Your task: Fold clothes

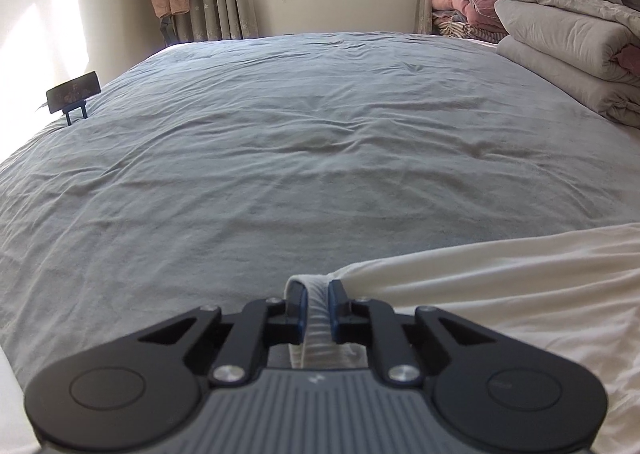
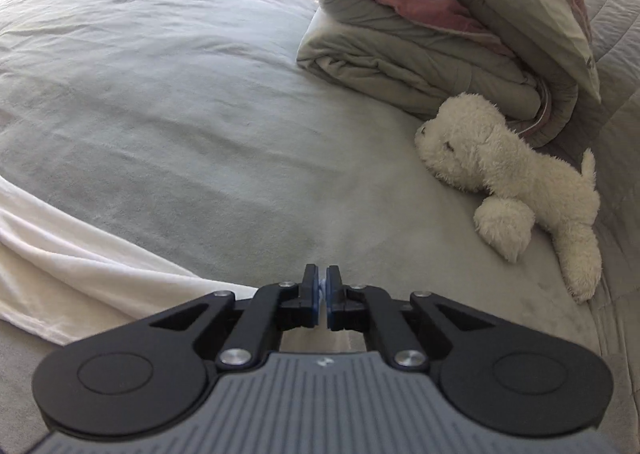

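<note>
A white garment (image 1: 500, 294) lies on the grey bed sheet (image 1: 280, 154), stretching from my left gripper to the right. My left gripper (image 1: 316, 288) is shut on a bunched edge of this garment, low over the near part of the bed. In the right wrist view the same white garment (image 2: 80, 266) runs off to the left. My right gripper (image 2: 322, 278) is shut, with a thin sliver of white cloth pinched between its blue pads, just above the sheet (image 2: 180, 114).
Folded grey and pink duvets (image 1: 572, 38) are stacked at the bed's far right, also in the right wrist view (image 2: 440, 26). A white plush dog (image 2: 512, 182) lies beside them. A phone on a stand (image 1: 72, 92) sits at the left edge. Window and curtains lie beyond.
</note>
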The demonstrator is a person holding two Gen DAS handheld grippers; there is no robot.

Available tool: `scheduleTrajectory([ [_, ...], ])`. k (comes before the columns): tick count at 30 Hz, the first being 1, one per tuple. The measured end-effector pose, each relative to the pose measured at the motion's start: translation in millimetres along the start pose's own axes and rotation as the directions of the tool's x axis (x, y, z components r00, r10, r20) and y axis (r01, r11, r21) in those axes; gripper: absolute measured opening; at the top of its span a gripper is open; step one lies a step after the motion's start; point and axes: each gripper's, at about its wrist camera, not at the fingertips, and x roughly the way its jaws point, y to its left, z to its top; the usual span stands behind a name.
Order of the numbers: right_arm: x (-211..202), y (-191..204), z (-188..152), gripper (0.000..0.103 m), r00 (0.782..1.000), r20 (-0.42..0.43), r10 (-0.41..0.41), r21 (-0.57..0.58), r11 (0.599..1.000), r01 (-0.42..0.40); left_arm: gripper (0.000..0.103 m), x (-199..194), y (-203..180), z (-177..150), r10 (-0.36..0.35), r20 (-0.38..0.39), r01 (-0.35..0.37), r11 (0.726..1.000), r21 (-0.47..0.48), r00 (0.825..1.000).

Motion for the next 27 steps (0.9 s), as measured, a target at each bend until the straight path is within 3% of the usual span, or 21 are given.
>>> scheduleTrajectory([
  [3, -17.8, -5.7, -4.3, 0.003, 0.999, 0.045, -0.009, 0.016, 1.0, 0.008, 0.009, -1.2, -2.7, 0.4, 0.001, 0.003, -0.001, 1.0, 0.01, 1.0],
  [7, -25.2, -6.6, -23.9, 0.003, 1.0, -0.015, -0.003, -0.073, 0.997, 0.002, 0.009, -1.0, -4.8, -0.2, 0.002, -0.001, -0.002, 1.0, 0.03, 1.0],
  [10, -21.8, -11.1, -39.3, 0.003, 0.998, -0.064, 0.029, -0.08, 0.996, -0.034, 0.009, -0.5, -4.6, -0.3, 0.002, -0.004, -0.002, 1.0, 0.029, 1.0],
  [13, -20.5, -15.4, -44.9, 0.006, 0.998, -0.057, 0.034, -0.063, 0.997, -0.037, 0.009, -0.1, -6.1, -0.7, 0.006, -0.005, -0.006, 0.999, 0.036, 1.0],
  [15, -25.0, -21.8, -36.3, 0.015, 0.999, -0.007, 0.038, -0.008, 0.999, -0.038, 0.01, 0.6, -7.1, -0.7, 0.01, -0.006, -0.01, 0.999, 0.039, 1.0],
  [17, -26.5, -26.7, -24.9, 0.017, 0.998, 0.026, 0.058, 0.043, 0.997, -0.059, 0.01, 1.3, -7.5, -0.7, 0.011, -0.006, -0.011, 0.999, 0.041, 1.0],
  [18, -25.3, -28.0, -19.3, 0.025, 0.997, 0.032, 0.068, 0.062, 0.996, -0.07, 0.01, 1.5, -7.6, -0.8, 0.012, -0.005, -0.012, 0.999, 0.042, 1.0],
  [19, -19.7, -26.9, -15.5, 0.043, 0.998, 0.014, 0.069, 0.065, 0.995, -0.069, 0.01, 1.6, -7.8, -0.9, 0.012, -0.004, -0.012, 0.999, 0.043, 1.0],
  [21, -8.1, -24.7, -8.5, 0.058, 0.997, -0.023, 0.07, 0.069, 0.995, -0.069, 0.01, 1.9, -8.0, -1.0, 0.013, -0.003, -0.013, 0.999, 0.046, 1.0],
  [26, 26.2, -24.4, -17.3, 0.055, 0.983, -0.136, 0.121, 0.151, 0.983, -0.1, 0.009, 2.5, -8.0, -2.6, 0.004, 0.01, -0.005, 0.998, 0.055, 1.0],
  [27, 26.0, -25.2, -18.4, 0.039, 0.982, -0.123, 0.141, 0.166, 0.979, -0.119, 0.009, 2.6, -8.5, -2.8, 0.002, 0.013, -0.003, 0.998, 0.06, 1.0],
])
